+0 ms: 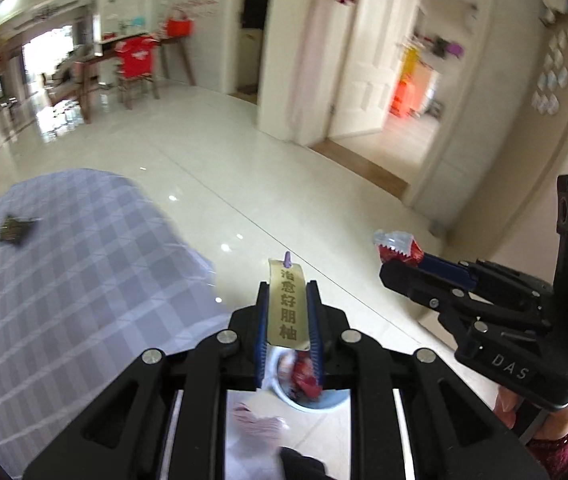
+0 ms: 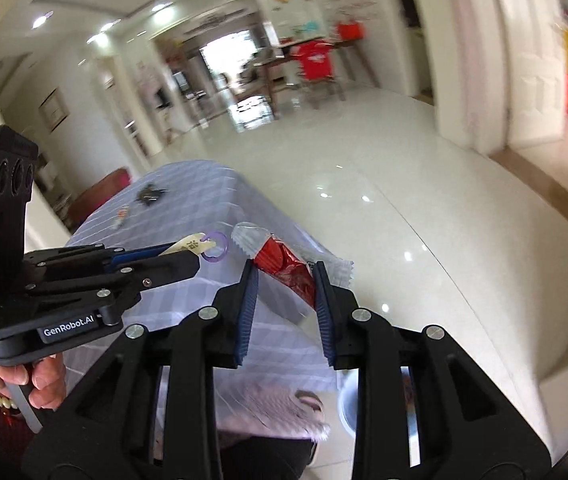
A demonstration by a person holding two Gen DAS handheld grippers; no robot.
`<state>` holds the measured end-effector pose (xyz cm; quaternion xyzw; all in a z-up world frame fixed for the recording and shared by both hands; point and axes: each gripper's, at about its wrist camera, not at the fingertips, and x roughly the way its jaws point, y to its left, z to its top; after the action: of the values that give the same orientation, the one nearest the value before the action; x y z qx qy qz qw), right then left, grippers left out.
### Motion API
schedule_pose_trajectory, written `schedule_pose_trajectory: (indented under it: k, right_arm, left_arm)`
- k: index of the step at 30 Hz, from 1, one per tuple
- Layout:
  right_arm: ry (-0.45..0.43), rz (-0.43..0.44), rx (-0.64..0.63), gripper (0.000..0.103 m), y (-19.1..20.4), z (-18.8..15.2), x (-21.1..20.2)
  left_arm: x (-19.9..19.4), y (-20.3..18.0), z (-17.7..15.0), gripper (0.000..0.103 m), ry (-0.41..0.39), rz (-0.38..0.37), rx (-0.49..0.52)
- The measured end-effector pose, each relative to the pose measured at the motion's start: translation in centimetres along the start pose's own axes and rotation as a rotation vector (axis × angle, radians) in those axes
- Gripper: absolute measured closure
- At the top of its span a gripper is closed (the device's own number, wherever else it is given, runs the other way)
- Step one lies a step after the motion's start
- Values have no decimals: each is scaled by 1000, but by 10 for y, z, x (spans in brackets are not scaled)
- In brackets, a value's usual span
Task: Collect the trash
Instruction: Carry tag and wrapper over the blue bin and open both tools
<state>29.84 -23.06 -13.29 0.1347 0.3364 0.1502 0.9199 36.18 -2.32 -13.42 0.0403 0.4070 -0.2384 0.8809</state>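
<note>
My left gripper [image 1: 287, 286] is shut on a gold paper tag [image 1: 287, 312] with a purple ring at its tip. It hangs over a pale bin [image 1: 312, 402] on the floor that has red trash inside. My right gripper [image 2: 284, 270] is shut on a red snack wrapper [image 2: 280, 258] with clear crimped ends. The wrapper lies slantwise between the pads. From the left wrist view the right gripper [image 1: 388, 268] is off to the right, at about the same height. A dark crumpled wrapper [image 2: 150, 194] and a small striped wrapper [image 2: 122, 216] lie on the checked tablecloth [image 2: 204, 192].
The table with the checked cloth [image 1: 84, 260] fills the left side. Glossy tiled floor [image 1: 212, 168] stretches ahead to open doorways and a far dining table with chairs. A person's hand [image 2: 40, 380] grips the left handle, and a slippered foot [image 2: 284, 412] shows below.
</note>
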Motion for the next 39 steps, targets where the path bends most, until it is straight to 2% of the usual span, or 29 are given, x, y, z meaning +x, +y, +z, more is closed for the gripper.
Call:
schedule_pose_trajectory:
  k: [4, 7, 8, 10, 11, 18, 36, 39]
  right_arm:
    - [-3, -63, 84, 75, -42, -24, -16]
    - [-3, -89, 134, 75, -66, -38, -24]
    - [-6, -98, 149, 75, -73, -41, -27]
    - [-4, -113, 170, 75, -86, -44, -30]
    - [-3, -119, 181, 75, -92, -46, -31]
    - [22, -106, 217, 75, -105, -59, -23]
    - [33, -89, 212, 75, -104, -56, -11]
    - [32, -105, 206, 70, -104, -55, -10]
  left_arm:
    - [37, -45, -5, 86, 62, -38, 44]
    - [58, -65, -6, 83, 100, -47, 54]
    - [67, -71, -7, 77, 124, -45, 54]
    - [78, -78, -8, 30, 139, -14, 47]
    - [81, -81, -9, 28, 134, 10, 48]
    - [92, -93, -12, 28, 155, 48, 79]
    - [85, -83, -12, 28, 150, 86, 65]
    - [80, -78, -11, 28, 144, 88, 60]
